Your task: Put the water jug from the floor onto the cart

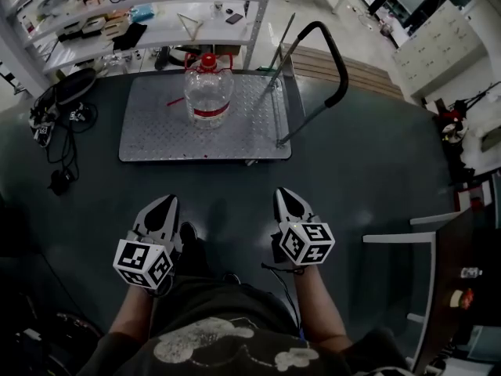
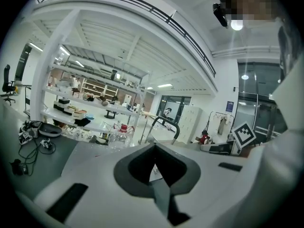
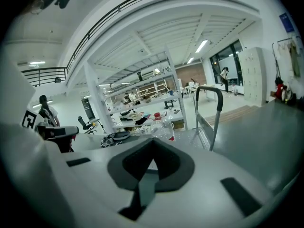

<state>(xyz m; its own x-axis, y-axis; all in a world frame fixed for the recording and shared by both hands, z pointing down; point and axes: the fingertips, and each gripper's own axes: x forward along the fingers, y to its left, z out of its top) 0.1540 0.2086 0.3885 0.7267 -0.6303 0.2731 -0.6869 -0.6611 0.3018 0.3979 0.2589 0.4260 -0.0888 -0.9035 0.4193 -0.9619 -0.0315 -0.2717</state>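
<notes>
Nearest me, my left gripper (image 1: 164, 204) and right gripper (image 1: 287, 200) hung empty, jaws pressed together. Well ahead stood the clear plastic, red-capped water jug (image 1: 208, 94), upright on the grey metal platform cart (image 1: 153, 128), slightly nearer the left.

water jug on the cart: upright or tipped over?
Upright. The water jug stands on its base on the cart, with its red cap on top; the left gripper view shows it standing too.
</notes>
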